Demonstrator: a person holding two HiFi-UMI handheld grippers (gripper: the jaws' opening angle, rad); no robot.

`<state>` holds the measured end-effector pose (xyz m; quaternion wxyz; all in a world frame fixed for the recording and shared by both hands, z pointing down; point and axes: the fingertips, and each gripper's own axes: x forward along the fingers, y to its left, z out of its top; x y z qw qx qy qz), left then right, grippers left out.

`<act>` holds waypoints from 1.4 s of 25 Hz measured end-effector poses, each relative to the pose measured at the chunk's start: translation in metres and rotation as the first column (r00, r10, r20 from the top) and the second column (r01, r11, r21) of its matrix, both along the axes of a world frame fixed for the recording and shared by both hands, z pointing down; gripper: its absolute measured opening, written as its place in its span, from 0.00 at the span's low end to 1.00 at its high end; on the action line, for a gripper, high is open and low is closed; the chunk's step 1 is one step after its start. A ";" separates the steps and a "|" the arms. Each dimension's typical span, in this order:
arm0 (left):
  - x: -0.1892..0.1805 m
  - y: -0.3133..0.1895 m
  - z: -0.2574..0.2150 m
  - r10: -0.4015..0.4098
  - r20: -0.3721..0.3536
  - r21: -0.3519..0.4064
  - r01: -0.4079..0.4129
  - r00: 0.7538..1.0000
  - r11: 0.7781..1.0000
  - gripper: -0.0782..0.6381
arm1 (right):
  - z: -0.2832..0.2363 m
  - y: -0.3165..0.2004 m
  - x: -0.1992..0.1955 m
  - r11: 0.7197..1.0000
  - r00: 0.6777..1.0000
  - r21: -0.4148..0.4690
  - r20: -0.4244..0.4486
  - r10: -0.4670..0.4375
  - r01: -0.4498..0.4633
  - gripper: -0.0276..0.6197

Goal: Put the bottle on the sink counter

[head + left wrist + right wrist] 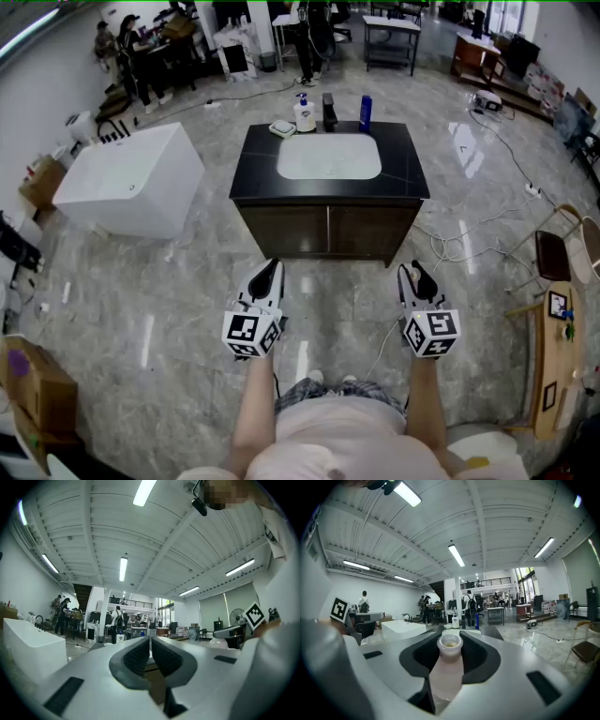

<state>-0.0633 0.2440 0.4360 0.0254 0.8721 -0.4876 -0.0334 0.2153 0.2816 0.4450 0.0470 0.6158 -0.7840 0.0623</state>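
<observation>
You are standing in a big open workshop hall, not a home. A lone sink cabinet is sitting on polished stone floor ahead of your left claw and right claw. A loose white bathtub is lying left of the left claw, cables are trailing right of the right claw, and people are working at desks far beyond, under strip lights.
</observation>
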 end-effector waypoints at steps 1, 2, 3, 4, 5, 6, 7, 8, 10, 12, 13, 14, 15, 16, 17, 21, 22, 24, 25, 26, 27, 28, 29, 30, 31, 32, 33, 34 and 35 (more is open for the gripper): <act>0.001 0.000 -0.001 0.001 0.001 0.002 -0.001 1.000 1.000 0.15 | 0.000 0.000 0.001 1.000 1.000 -0.001 0.000 0.002 -0.002 0.25; 0.002 -0.001 -0.002 0.003 0.002 0.004 -0.003 1.000 1.000 0.15 | 0.000 0.001 0.002 1.000 1.000 -0.001 -0.001 0.004 -0.004 0.25; 0.002 -0.001 -0.002 0.004 0.003 0.005 -0.004 1.000 1.000 0.15 | 0.000 0.001 0.002 1.000 1.000 -0.002 -0.001 0.006 -0.006 0.25; 0.002 -0.002 -0.002 0.005 0.004 0.005 -0.005 1.000 1.000 0.15 | 0.000 0.001 0.003 1.000 1.000 -0.002 -0.001 0.008 -0.008 0.25; 0.003 -0.003 -0.002 0.006 0.004 0.006 -0.006 1.000 1.000 0.15 | 0.000 0.001 0.004 1.000 1.000 -0.002 0.000 0.010 -0.010 0.25; 0.003 -0.003 -0.002 0.007 0.004 0.006 -0.007 1.000 1.000 0.15 | 0.000 0.001 0.004 1.000 1.000 -0.002 0.001 0.013 -0.013 0.25; 0.002 -0.004 -0.002 0.008 0.004 0.006 -0.008 1.000 1.000 0.15 | 0.001 0.000 0.004 1.000 1.000 -0.002 0.002 0.014 -0.014 0.25; 0.002 -0.005 -0.002 0.009 0.004 0.007 -0.009 1.000 1.000 0.15 | 0.001 0.000 0.004 1.000 1.000 -0.002 0.002 0.016 -0.016 0.25; 0.002 -0.005 -0.002 0.011 0.005 0.008 -0.012 1.000 1.000 0.15 | 0.001 0.001 0.004 1.000 1.000 -0.002 0.002 0.017 -0.017 0.25; 0.003 -0.006 -0.001 0.015 0.005 0.007 -0.015 1.000 1.000 0.15 | 0.000 0.001 0.004 1.000 1.000 -0.001 0.003 0.018 -0.018 0.25; 0.004 -0.006 0.000 0.018 0.004 0.006 -0.018 1.000 1.000 0.15 | 0.000 0.001 0.004 1.000 1.000 0.000 0.005 0.019 -0.019 0.25; 0.004 -0.007 0.001 0.019 0.004 0.005 -0.019 1.000 1.000 0.15 | 0.000 0.001 0.003 1.000 1.000 0.001 0.007 0.019 -0.019 0.25; 0.003 -0.007 0.002 0.021 0.003 0.003 -0.021 1.000 1.000 0.15 | 0.001 0.001 0.002 1.000 1.000 0.002 0.009 0.019 -0.019 0.25; 0.002 -0.007 0.002 0.022 0.002 0.002 -0.022 1.000 1.000 0.16 | 0.000 0.001 0.001 1.000 1.000 0.002 0.011 0.020 -0.020 0.25; 0.001 -0.008 0.002 0.023 0.001 0.001 -0.023 1.000 1.000 0.15 | 0.000 0.001 0.000 1.000 1.000 0.002 0.012 0.022 -0.022 0.25; -0.004 -0.009 0.004 0.027 -0.005 -0.003 -0.027 1.000 1.000 0.15 | -0.002 -0.001 -0.004 1.000 0.999 0.007 0.027 0.029 -0.030 0.25; -0.005 -0.009 0.004 0.028 -0.006 -0.004 -0.028 1.000 1.000 0.15 | -0.003 -0.001 -0.006 0.999 0.999 0.008 0.030 0.031 -0.031 0.25; -0.008 -0.011 0.005 0.032 -0.009 -0.005 -0.032 0.999 0.999 0.15 | -0.004 -0.002 -0.009 0.999 0.999 0.011 0.031 0.031 -0.032 0.25; -0.009 -0.012 0.005 0.035 -0.011 -0.005 -0.035 0.999 0.999 0.15 | -0.004 -0.002 -0.011 0.999 0.999 0.012 0.032 0.032 -0.033 0.25; -0.011 -0.012 0.006 0.038 -0.012 -0.005 -0.038 0.999 0.999 0.15 | -0.003 -0.002 -0.013 0.999 0.999 0.013 0.033 0.034 -0.035 0.25; -0.012 -0.013 0.006 0.042 -0.012 -0.006 -0.042 0.999 0.999 0.15 | -0.003 -0.002 -0.015 0.999 0.999 0.013 0.034 0.037 -0.037 0.25; -0.013 -0.015 0.007 0.047 -0.012 -0.006 -0.048 0.999 0.999 0.15 | -0.003 -0.003 -0.016 0.999 0.999 0.014 0.035 0.040 -0.041 0.25; -0.014 -0.017 0.007 0.053 -0.012 -0.005 -0.053 0.999 0.999 0.15 | -0.002 -0.004 -0.018 0.999 0.998 0.014 0.036 0.044 -0.045 0.25; -0.014 -0.019 0.008 0.059 -0.011 -0.004 -0.059 0.998 0.998 0.15 | -0.002 -0.005 -0.019 0.999 0.998 0.015 0.037 0.049 -0.050 0.25; -0.015 -0.021 0.008 0.066 -0.011 -0.003 -0.066 0.998 0.998 0.15 | -0.002 -0.007 -0.021 0.998 0.998 0.018 0.038 0.055 -0.056 0.25; -0.015 -0.024 0.008 0.073 -0.010 -0.001 -0.073 0.997 0.997 0.16 | -0.001 -0.008 -0.022 0.998 0.997 0.022 0.037 0.061 -0.062 0.25; -0.015 -0.027 0.008 0.081 -0.008 0.001 -0.081 0.997 0.997 0.15 | -0.001 -0.009 -0.023 0.997 0.997 0.026 0.036 0.067 -0.068 0.25; -0.015 -0.030 0.009 0.090 -0.007 0.003 -0.090 0.996 0.996 0.15 | 0.000 -0.010 -0.025 0.997 0.997 0.028 0.036 0.072 -0.073 0.25; -0.016 -0.032 0.009 0.098 -0.004 0.006 -0.098 0.995 0.995 0.15 | 0.001 -0.011 -0.026 0.996 0.996 0.031 0.037 0.077 -0.078 0.25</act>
